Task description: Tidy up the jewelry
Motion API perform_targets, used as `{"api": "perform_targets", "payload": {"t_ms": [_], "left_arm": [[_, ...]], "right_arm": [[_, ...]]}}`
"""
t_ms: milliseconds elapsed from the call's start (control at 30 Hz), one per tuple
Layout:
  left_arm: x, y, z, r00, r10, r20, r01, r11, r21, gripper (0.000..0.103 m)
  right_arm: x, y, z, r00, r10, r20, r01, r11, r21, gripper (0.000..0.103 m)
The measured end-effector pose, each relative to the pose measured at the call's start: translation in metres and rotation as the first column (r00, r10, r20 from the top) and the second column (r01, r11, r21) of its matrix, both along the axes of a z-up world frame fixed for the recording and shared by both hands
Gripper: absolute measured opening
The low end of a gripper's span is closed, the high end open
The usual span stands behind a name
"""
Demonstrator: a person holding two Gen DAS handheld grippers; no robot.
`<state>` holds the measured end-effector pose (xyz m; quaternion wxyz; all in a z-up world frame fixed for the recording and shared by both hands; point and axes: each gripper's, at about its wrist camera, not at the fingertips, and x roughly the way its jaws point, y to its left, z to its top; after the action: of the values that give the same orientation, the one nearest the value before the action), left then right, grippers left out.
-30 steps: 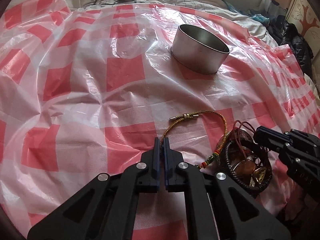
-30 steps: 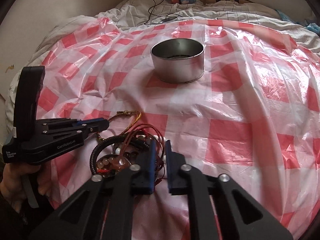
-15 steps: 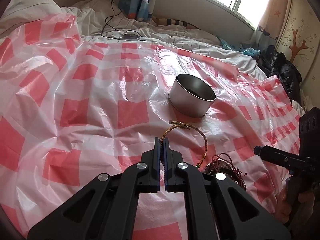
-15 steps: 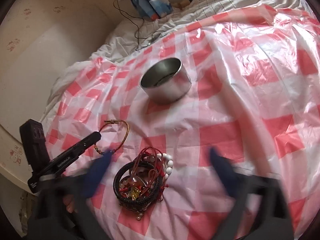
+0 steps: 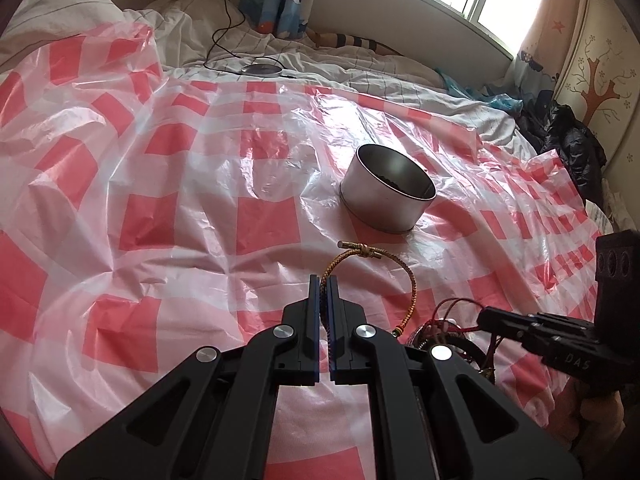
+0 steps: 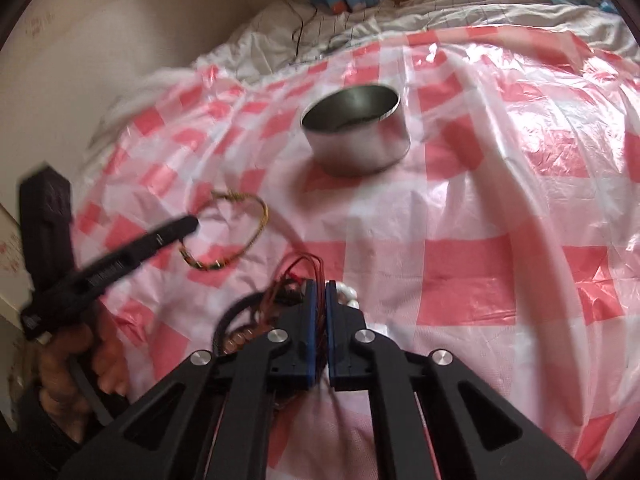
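Nearest in the left wrist view, the left gripper (image 5: 323, 280) has its jaws pinched together on the braided gold bracelet (image 5: 412, 280), whose cord runs down between the blue pads. The loop arcs up and away from the tips, its brass clasp at the far end, and appears lifted clear of the red-and-white checked plastic sheet (image 5: 200, 220). In the right wrist view the same bracelet (image 6: 256, 236) hangs from the left gripper (image 6: 188, 226), blurred.

The right gripper (image 6: 320, 286) has its jaws drawn close on the red cords (image 6: 304, 266) that rise from the jewelry pile (image 6: 256, 320), a dark ring with amber beads and white beads beside it, lying on the sheet just beneath. From the left wrist view the right gripper (image 5: 486, 316) sits over that pile (image 5: 444, 330).

Farther off, a round metal tin (image 5: 390, 194) stands upright and open on the sheet, something dark lying in its bottom. Beyond it lie the rumpled white bedding (image 5: 320, 60) and a black cable (image 5: 224, 20).
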<state>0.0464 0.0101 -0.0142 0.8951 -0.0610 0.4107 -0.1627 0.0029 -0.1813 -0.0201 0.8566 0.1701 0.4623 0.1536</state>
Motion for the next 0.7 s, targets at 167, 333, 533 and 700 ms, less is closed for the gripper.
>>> {"api": "perform_targets", "payload": {"t_ms": [167,333,533,700], "left_arm": [[0.001,0.001,0.0,1.0,0.001,0.002,-0.001,1.0,-0.004,0.003],[0.0,0.001,0.0,1.0,-0.005,0.001,0.005,1.0,-0.003,0.003],[0.0,-0.001,-0.001,1.0,-0.006,-0.005,0.006,1.0,-0.005,0.003],[0.0,-0.002,-0.001,1.0,-0.006,-0.008,0.006,1.0,-0.005,0.003]], "right_arm": [[-0.007,-0.025,0.02,0.994,-0.061,0.089,0.044,0.983,0.176,0.005],[-0.002,-0.038,0.014,0.991,-0.135,0.024,0.129,0.977,0.168,0.005],[0.003,-0.062,-0.011,0.963,-0.243,-0.112,0.259,0.952,0.164,0.064],[0.007,-0.052,-0.007,0.976,-0.204,-0.073,0.212,0.969,0.124,0.067]]}}
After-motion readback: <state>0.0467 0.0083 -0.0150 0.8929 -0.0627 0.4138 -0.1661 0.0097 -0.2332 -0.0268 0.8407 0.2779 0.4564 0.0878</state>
